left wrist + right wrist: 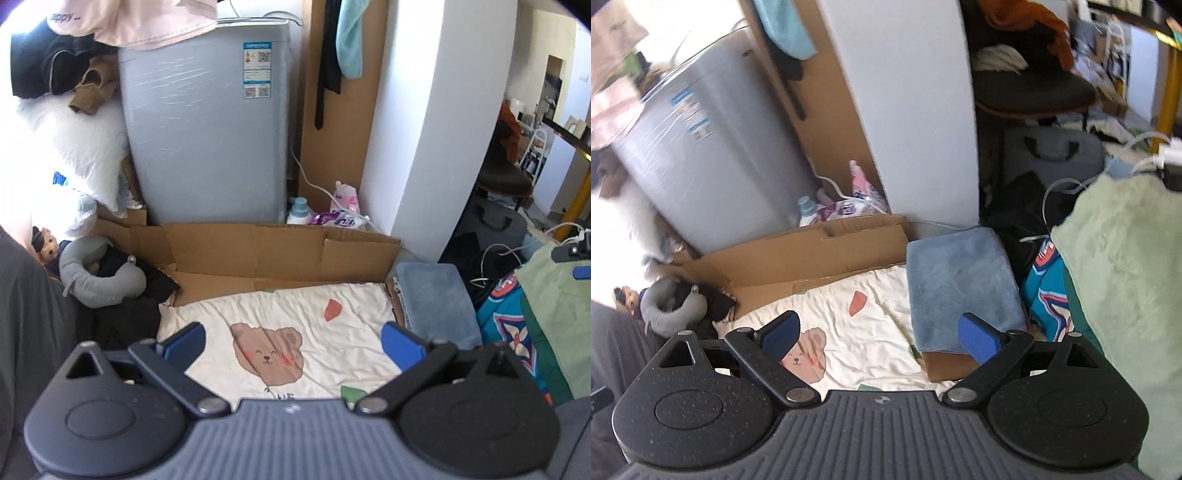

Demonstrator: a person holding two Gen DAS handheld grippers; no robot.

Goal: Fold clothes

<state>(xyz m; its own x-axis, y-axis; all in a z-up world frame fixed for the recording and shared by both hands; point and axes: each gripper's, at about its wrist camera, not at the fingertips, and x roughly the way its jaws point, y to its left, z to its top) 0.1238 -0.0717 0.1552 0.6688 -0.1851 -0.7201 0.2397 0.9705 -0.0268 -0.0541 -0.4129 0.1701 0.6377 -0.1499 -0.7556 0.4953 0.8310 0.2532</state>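
A cream cloth with a brown bear print (288, 332) lies flat on the floor cardboard, also seen in the right wrist view (857, 332). A folded blue towel (960, 284) rests at its right edge, seen too in the left wrist view (439, 302). My left gripper (295, 343) hovers open above the bear print, holding nothing. My right gripper (882, 336) is open too, between the cream cloth and the blue towel, its right fingertip (977, 338) over the towel's near corner. A pale green garment (1126, 288) is heaped on the right, with a teal patterned garment (1047, 291) beneath it.
A grey washing machine (207, 129) and flattened cardboard (266, 251) stand behind the cloth. A grey neck pillow (99, 280) and dark clothes lie left. A white wall corner (417, 129), detergent bottle (299, 210), cables and a grey bag (1052, 155) crowd the right.
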